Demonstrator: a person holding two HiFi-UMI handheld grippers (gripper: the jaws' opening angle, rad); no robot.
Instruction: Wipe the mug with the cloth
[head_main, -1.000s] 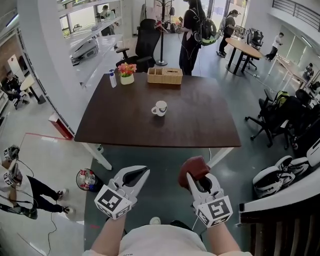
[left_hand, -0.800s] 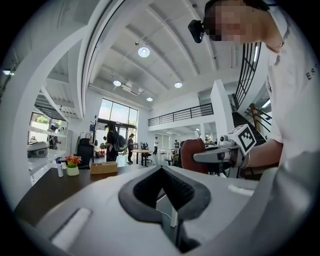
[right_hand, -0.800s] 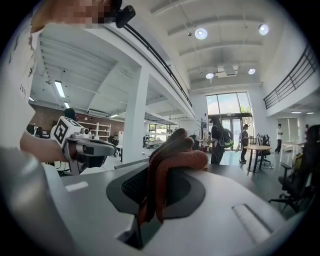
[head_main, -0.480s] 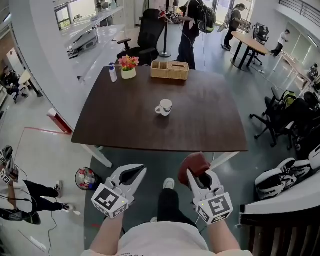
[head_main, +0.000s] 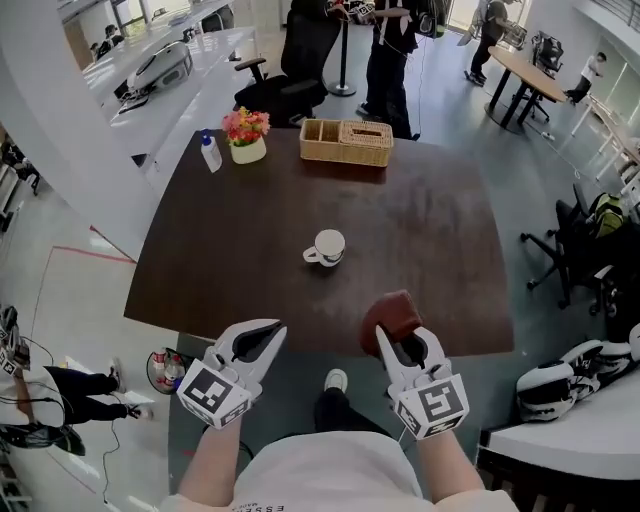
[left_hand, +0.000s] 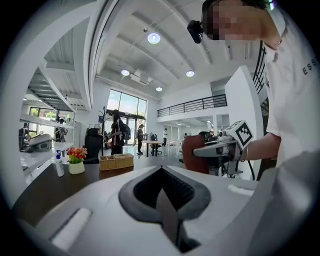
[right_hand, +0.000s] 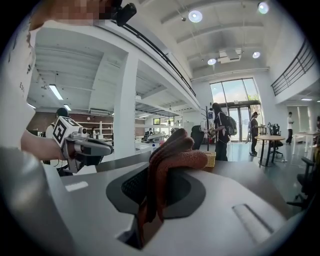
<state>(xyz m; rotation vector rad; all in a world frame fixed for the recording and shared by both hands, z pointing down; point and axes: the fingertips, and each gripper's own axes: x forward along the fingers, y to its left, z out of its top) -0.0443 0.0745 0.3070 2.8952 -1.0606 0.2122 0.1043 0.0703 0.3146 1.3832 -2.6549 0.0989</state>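
Observation:
A white mug (head_main: 327, 247) stands upright near the middle of the dark wooden table (head_main: 250, 240), its handle toward the left. My right gripper (head_main: 392, 342) is shut on a reddish-brown cloth (head_main: 390, 318) (right_hand: 170, 162), held over the table's near edge, short of the mug. The cloth bulges out ahead of the jaws. My left gripper (head_main: 252, 342) is shut with nothing in it, just off the near edge and left of the right one. In the left gripper view the cloth (left_hand: 195, 155) and right gripper show at the right.
At the table's far side sit a wicker basket (head_main: 346, 142), a pot of flowers (head_main: 246, 135) and a spray bottle (head_main: 209, 152). An office chair (head_main: 295, 75) and standing people are beyond the table. My leg and shoe (head_main: 336, 381) are below the near edge.
The view has moved forward toward the table. Both grippers are now nearer its near edge, the right one with the cloth over the tabletop. The mug has not moved.

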